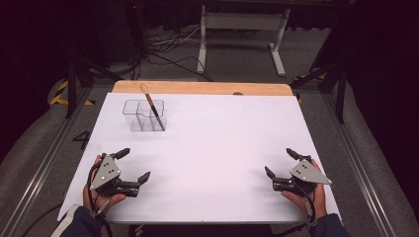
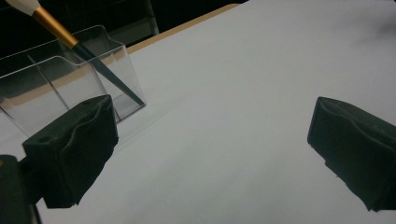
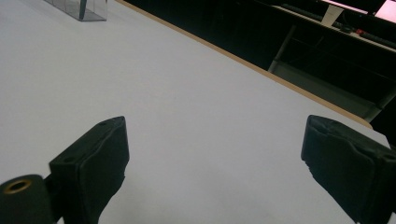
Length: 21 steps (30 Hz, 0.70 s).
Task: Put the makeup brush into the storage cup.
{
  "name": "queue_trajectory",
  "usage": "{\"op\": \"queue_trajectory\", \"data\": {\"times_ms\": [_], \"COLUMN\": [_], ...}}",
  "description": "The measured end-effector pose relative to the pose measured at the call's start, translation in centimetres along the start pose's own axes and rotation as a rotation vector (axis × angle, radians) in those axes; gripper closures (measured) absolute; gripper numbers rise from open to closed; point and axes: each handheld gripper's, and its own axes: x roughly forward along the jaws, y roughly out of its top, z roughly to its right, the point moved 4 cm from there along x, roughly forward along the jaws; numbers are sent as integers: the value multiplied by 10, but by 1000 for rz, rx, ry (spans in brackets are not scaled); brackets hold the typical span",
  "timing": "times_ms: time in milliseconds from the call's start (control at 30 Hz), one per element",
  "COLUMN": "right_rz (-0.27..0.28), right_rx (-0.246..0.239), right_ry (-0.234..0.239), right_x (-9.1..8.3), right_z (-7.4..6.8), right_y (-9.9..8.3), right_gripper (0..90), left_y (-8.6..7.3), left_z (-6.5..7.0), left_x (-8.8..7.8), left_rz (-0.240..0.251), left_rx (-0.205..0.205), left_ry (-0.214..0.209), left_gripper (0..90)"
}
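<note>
Both tongs sit low at the near edge of the counter, L tongs and R tongs each gaping wide, nothing between the jaws. Brush leans tilted in the clear holder at far left, prob. in its right compartment, well apart from both tongs, bristles up.

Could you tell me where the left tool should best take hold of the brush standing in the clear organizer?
Probably the gold ferrule of the brush, just below the pale tip, coming from above. It leans tip-up in the clear organizer, whose walls enclose the dark handle, so the upper end alone stands free. The left tool is open and apart from it.
</note>
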Motion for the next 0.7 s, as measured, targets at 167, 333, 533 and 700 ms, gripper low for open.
{"op": "queue_trajectory", "data": {"times_ms": [167,333,533,700], "right_rz": [7,2,8,4], "right_rx": [5,-16,-11,-18], "right_ry": [12,26,26,35], "right_x": [0,0,0,1], "right_z": [-3,-9,-11,-13], "right_y": [-1,0,1,1], "right_gripper": [82,83,84,84], "left_y": [0,1,0,0], "left_z": [1,1,0,0], "left_x": [0,-1,-3,-2], "left_rz": [-7,-2,3,-8], "left_rx": [8,12,4,11], "left_ry": [6,3,2,-2], "left_gripper": [26,26,25,25]}}
